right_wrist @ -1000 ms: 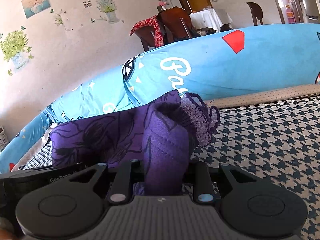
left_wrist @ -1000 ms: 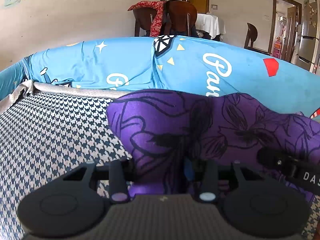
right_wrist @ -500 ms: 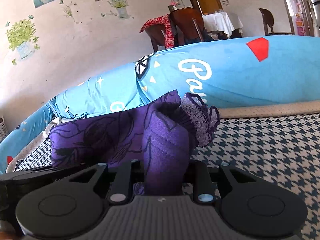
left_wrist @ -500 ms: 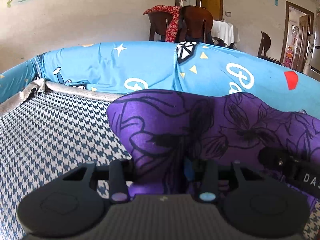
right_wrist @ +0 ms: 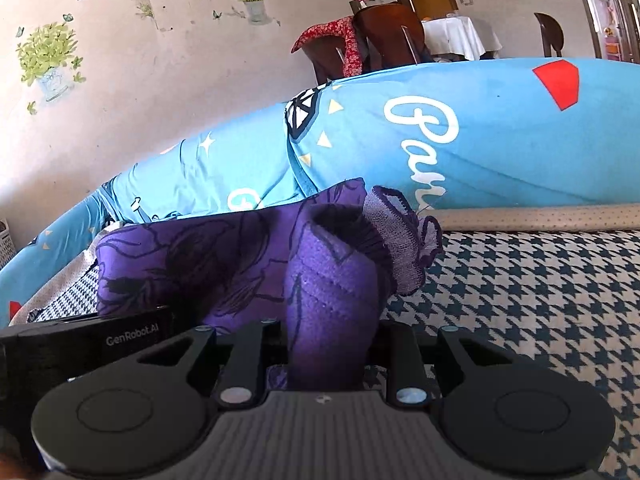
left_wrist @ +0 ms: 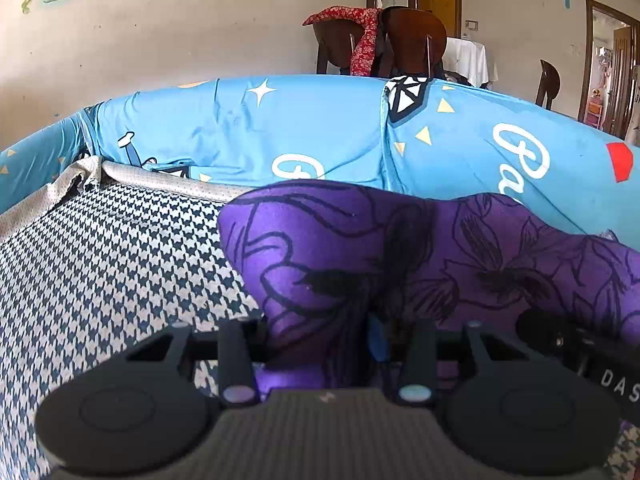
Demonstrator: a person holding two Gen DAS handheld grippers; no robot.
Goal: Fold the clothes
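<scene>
Two handheld claws grip a purple garment printed with black flower outlines and hold it bunched above a houndstooth-patterned cover. The left claw is closed on a thick fold at one end of the cloth, which swells up between its narrowly parted fingers and spreads away to the right. The right claw is clamped on a rolled, stitched edge of the same garment, the fabric standing upright between its fingers, with a paler, frilled scrap of it flopping over to the right. In the right wrist view the black body of the left claw lies just beside the right one at the lower left, the cloth stretched between the two. Behind the garment runs a long bright blue cushion cover with white script lettering, stars and a red shape. Beyond it stand dark wooden chairs, one draped with a red patterned cloth, before a wall bearing plant stickers
</scene>
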